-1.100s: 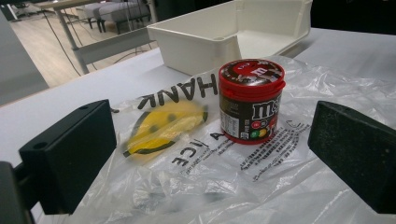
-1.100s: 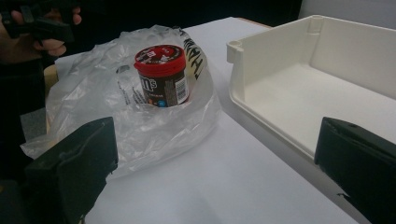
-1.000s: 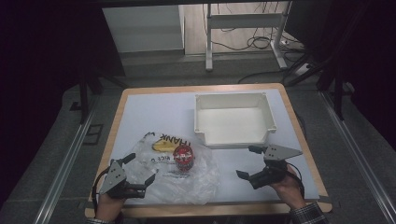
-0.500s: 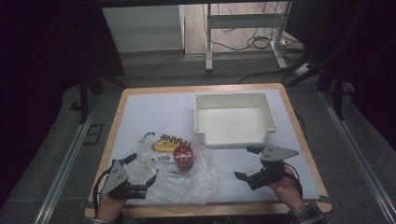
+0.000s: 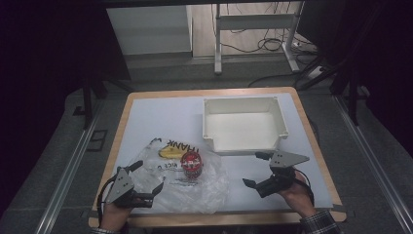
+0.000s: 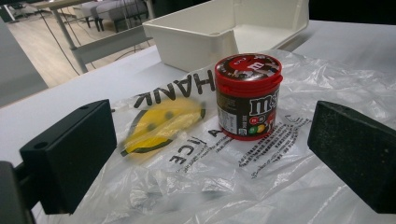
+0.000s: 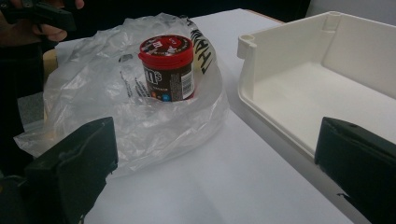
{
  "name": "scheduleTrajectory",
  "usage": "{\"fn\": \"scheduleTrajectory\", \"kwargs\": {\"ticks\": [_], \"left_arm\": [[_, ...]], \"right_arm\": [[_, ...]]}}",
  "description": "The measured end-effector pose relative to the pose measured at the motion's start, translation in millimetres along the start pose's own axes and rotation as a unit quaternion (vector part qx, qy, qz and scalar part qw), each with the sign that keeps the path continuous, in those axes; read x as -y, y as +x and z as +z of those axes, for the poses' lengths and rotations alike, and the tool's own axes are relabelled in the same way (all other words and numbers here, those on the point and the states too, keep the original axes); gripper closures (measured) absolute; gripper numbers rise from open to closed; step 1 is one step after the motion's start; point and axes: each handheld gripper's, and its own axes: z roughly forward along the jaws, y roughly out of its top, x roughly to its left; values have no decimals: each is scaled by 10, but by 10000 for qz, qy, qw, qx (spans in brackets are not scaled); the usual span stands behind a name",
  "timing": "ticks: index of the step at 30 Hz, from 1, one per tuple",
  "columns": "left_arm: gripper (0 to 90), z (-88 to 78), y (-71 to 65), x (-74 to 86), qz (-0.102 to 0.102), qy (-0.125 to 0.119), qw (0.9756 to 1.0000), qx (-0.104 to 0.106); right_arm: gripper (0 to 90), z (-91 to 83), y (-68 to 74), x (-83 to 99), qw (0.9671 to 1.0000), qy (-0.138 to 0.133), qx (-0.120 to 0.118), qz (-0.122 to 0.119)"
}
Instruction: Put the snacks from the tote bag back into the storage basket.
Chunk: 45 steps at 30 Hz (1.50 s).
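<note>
Both our left gripper and right gripper gape wide, empty. Between them, an "m&m's" tub stands upright on a "THANK" plastic bag.

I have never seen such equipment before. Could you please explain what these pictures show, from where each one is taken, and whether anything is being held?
No robot is here. A person sits at a table and holds a hand tool with two black jaws in each hand: the left gripper and the right gripper.

One picture comes from a camera fixed above, looking down. The other two come from cameras riding on each gripper, looking out between its own jaws.

On the table lies a clear plastic bag with printed letters and a yellow smiley. A candy jar with a red lid stands upright on it. Beside them is an empty white bin.

Both grippers are open and hold nothing.
</note>
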Motion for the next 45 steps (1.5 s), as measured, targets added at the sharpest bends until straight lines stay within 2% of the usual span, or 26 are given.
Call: {"fn": "scheduleTrajectory", "kwargs": {"ticks": [16, 45], "left_arm": [[11, 5, -4, 1, 3, 8, 10000, 12], [11, 11, -8, 2, 37, 31, 10000, 10]], "right_arm": [[0, 81, -2, -28, 9998, 74, -128, -131], [2, 197, -9, -100, 9996, 58, -201, -184]]}}
